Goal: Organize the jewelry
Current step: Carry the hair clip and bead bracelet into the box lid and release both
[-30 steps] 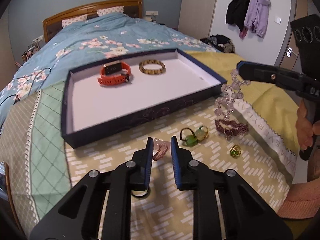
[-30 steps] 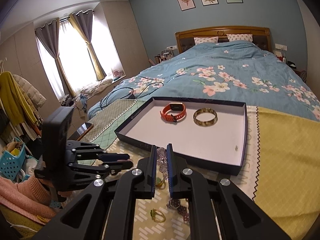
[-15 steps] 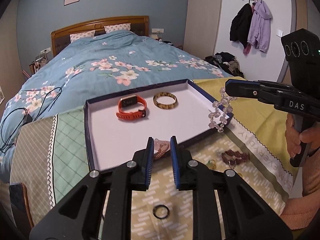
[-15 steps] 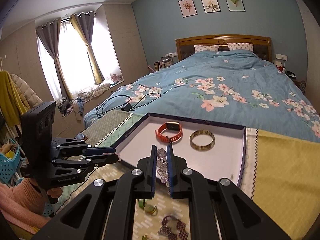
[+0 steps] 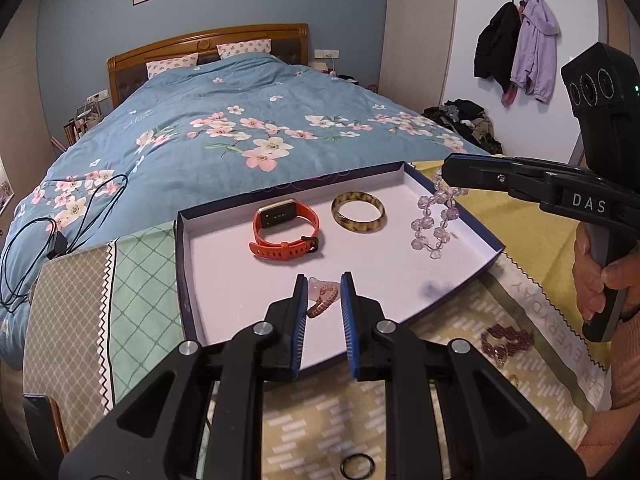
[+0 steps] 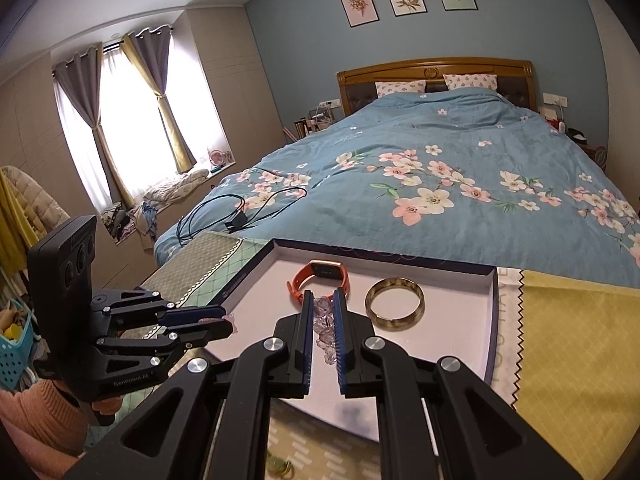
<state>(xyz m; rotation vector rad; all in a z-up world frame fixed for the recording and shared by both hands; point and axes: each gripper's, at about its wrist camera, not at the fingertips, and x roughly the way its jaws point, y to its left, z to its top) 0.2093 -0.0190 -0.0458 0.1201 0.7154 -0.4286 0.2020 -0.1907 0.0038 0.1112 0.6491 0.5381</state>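
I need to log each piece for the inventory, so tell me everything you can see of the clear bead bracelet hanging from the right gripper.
The clear bead bracelet is a loop of faceted, see-through beads with a faint lilac tint, glass or crystal by the look. Its top end is pinched between the shut fingers of the right gripper, and the rest dangles freely in a limp loop over the right part of the white-lined tray, beside the amber bangle. Whether its lowest beads touch the tray floor cannot be told.
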